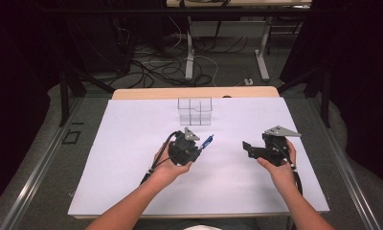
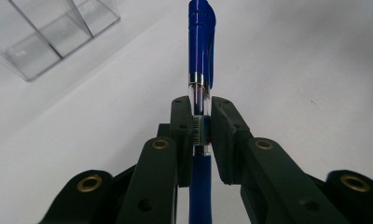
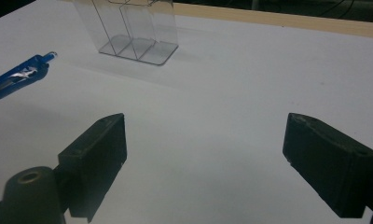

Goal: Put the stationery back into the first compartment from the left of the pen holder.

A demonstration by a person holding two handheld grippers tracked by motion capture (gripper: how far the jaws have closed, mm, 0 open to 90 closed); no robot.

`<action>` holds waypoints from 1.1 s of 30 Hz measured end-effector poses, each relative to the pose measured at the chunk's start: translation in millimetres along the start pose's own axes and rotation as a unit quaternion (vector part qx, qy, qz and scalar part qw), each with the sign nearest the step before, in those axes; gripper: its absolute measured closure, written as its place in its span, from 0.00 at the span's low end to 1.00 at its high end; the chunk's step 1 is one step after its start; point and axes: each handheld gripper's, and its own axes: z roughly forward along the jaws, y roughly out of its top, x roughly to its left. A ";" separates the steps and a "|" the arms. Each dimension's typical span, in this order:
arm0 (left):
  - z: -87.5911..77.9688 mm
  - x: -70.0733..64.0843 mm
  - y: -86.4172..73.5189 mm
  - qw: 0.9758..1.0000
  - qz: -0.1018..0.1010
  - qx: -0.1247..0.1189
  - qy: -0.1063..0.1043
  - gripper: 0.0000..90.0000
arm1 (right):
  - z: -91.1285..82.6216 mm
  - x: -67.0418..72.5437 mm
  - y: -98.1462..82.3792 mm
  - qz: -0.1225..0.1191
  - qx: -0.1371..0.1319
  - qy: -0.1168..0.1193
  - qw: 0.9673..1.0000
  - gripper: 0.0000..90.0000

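The left gripper [image 1: 197, 147] is clenched on a blue pen [image 1: 206, 142], which sticks out past the jaws toward the upper right in the high view, above the white sheet [image 1: 132, 158] that covers the table. In the left gripper view the two black jaws press on the pen [image 2: 201, 70] from either side at its clear barrel section, just below the chrome ring, with the blue capped end reaching well beyond the fingertips [image 2: 181, 122] and the lower barrel running back between the jaw arms. A clear plastic organiser [image 1: 195, 110] with inner dividers stands upright near the far edge of the sheet, a little beyond the pen's end and apart from it; the same organiser [image 2: 44, 37] shows at the upper left of the left gripper view. The right gripper [image 1: 247, 148] is held to the right, well apart from the left one, its jaws released and standing wide with nothing between them. In the right gripper view its two pads [image 3: 103, 149] frame bare white sheet [image 3: 212, 121], with the organiser [image 3: 138, 32] ahead and the pen's end [image 3: 19, 77] at the left edge. The person's forearms come in from the bottom of the high view.
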 end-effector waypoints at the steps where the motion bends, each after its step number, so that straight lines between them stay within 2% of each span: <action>1: -1.3 -1.8 -0.4 1.000 0.014 -0.004 0.007 0.88 | -0.1 0.3 0.0 0.001 0.000 0.000 1.000 0.15; 3: -4.0 -4.9 -0.7 0.999 0.041 -0.007 0.014 0.88 | 0.1 0.5 0.0 0.001 -0.001 0.002 1.000 0.15; 5: -6.5 -7.1 -1.4 0.998 0.059 -0.009 0.013 0.88 | -0.1 0.6 0.0 0.000 0.001 0.000 1.000 0.15; 10: -10.4 -12.6 -3.3 0.994 0.106 -0.012 0.023 0.88 | 0.5 0.7 -0.1 -0.001 0.000 0.002 1.000 0.15; 13: -13.1 -15.9 -4.4 0.989 0.140 -0.013 0.036 0.88 | 0.5 1.0 -0.1 -0.001 0.000 0.003 1.000 0.15; 16: -16.2 -20.1 -5.7 0.982 0.177 -0.017 0.059 0.88 | 0.5 0.8 -0.2 0.000 0.001 0.003 1.000 0.15; 18: -18.7 -22.8 -6.9 0.977 0.200 -0.019 0.076 0.88 | 0.6 1.0 -0.2 0.000 0.000 0.003 1.000 0.15; 20: -20.6 -25.4 -8.2 0.969 0.224 -0.024 0.097 0.88 | 0.6 1.2 -0.2 0.000 0.000 0.003 1.000 0.15; 21: -21.6 -26.8 -9.3 0.967 0.231 -0.025 0.105 0.88 | 0.5 1.3 -0.2 0.001 0.001 0.004 1.000 0.15; 23: -22.9 -29.1 -11.0 0.960 0.252 -0.028 0.120 0.88 | 0.8 1.8 -0.3 0.004 0.002 0.004 1.000 0.15; 24: -23.3 -30.1 -11.8 0.955 0.265 -0.033 0.129 0.88 | 1.0 1.6 -0.3 0.001 0.001 0.004 1.000 0.15; 25: -23.6 -31.6 -13.3 0.952 0.272 -0.035 0.134 0.88 | 1.5 1.9 -0.3 0.002 0.000 0.005 1.000 0.15; 28: -24.1 -35.7 -17.5 0.937 0.307 -0.046 0.162 0.88 | 1.3 2.5 -0.2 0.002 0.001 0.004 1.000 0.15; 32: -24.4 -39.0 -22.9 0.921 0.336 -0.061 0.187 0.88 | 1.4 2.4 -0.2 0.002 0.001 0.004 1.000 0.15; 33: -24.5 -39.8 -24.2 0.918 0.341 -0.064 0.193 0.88 | 1.5 2.5 -0.3 0.003 0.002 0.004 1.000 0.15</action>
